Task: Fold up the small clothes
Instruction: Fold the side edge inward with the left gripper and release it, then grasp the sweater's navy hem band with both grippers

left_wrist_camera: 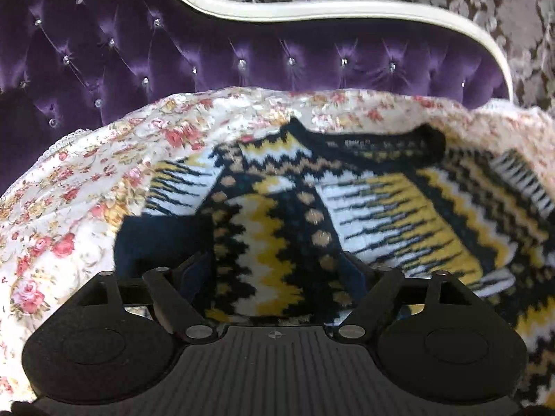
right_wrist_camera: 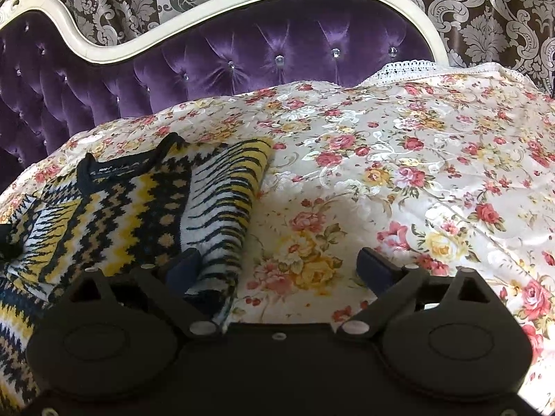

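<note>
A small knitted sweater (left_wrist_camera: 364,201) with navy, yellow and white zigzag bands lies on the floral bedspread (left_wrist_camera: 69,190), neckline towards the headboard. Its left sleeve is folded across the body. My left gripper (left_wrist_camera: 277,270) is open, low over the sweater, with the folded sleeve lying between its fingers. The sweater also shows in the right wrist view (right_wrist_camera: 131,204), with its right sleeve folded in. My right gripper (right_wrist_camera: 281,267) is open; its left finger (right_wrist_camera: 184,267) is at the sleeve's edge and its right finger is over the bare bedspread (right_wrist_camera: 399,173).
A purple tufted headboard (left_wrist_camera: 242,55) with a cream frame stands behind the bed. A patterned curtain (right_wrist_camera: 485,17) hangs behind it. The bedspread stretches to the right of the sweater in the right wrist view.
</note>
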A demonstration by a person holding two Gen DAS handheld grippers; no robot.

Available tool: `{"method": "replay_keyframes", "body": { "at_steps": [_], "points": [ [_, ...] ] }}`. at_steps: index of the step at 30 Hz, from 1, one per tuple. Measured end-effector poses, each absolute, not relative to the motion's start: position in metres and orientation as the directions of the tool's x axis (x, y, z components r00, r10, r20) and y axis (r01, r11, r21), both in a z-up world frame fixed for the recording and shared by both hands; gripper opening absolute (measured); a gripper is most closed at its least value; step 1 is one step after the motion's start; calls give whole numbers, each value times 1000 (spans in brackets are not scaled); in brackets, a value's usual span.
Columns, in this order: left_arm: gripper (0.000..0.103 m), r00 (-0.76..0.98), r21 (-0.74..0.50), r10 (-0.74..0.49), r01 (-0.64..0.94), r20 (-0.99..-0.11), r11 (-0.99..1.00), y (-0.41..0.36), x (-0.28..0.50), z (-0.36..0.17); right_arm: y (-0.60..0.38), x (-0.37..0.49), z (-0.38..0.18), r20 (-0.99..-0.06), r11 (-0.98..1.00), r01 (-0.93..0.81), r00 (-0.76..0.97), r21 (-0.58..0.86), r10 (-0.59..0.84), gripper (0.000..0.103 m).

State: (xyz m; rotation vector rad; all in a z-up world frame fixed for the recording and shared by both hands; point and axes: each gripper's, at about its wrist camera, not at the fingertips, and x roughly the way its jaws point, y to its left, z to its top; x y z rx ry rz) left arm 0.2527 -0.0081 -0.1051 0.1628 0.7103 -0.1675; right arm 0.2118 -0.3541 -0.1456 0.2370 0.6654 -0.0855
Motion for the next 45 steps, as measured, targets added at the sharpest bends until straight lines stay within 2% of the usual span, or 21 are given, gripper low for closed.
{"method": "replay_keyframes", "body": {
  "at_steps": [5, 17, 32, 38, 41, 45],
  "points": [
    [95, 759, 78, -93, 187, -644, 979, -6, 252, -112, -351, 213, -147, -627, 974, 152, 779, 166, -15, 102],
    [99, 768, 79, -91, 181, -634, 980, -7, 252, -118, -349, 216, -147, -631, 982, 148, 775, 119, -40, 103],
    [100, 764, 80, -84, 175, -640, 981, -8, 255, -119, -342, 207, -161, -545, 981, 157, 836, 114, -70, 103],
    [95, 722, 40, -108, 185, -684, 982, 0, 250, -100, -348, 191, -147, -545, 968, 145, 839, 204, -11, 103],
    [95, 743, -27, -155, 181, -651, 983, 13, 225, -82, -342, 159, -126, -489, 954, 101, 871, 281, 51, 103],
    [95, 778, -66, -200, 201, -596, 977, 31, 179, -55, -317, 106, -95, -411, 960, -5, 903, 281, 125, 103]
  ]
}}
